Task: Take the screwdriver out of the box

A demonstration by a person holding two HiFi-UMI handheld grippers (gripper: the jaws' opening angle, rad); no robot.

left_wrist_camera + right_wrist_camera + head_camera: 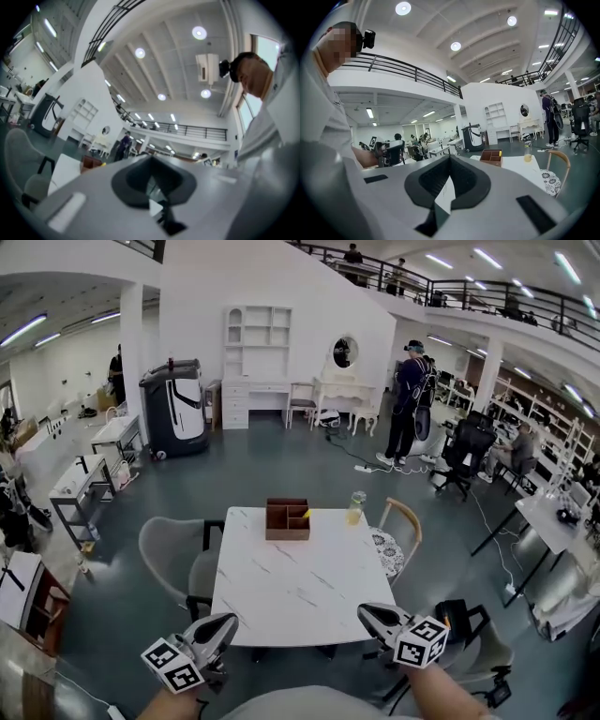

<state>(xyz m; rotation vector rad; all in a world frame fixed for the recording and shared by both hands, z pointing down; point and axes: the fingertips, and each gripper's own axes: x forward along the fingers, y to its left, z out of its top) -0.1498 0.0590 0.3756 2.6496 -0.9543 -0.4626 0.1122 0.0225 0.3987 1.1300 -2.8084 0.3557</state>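
Note:
A brown compartment box stands at the far edge of the white marble table. A yellow screwdriver handle pokes up from its right side. The right gripper view shows the same box and yellow handle far ahead; in the left gripper view the box is small and distant. My left gripper hovers at the table's near left edge and my right gripper at the near right edge. Both are shut with nothing held, their jaws meeting at a point.
A bottle of yellow liquid stands right of the box. A grey chair sits at the table's left, a wooden chair at its right, a black chair near my right arm. A person stands far behind.

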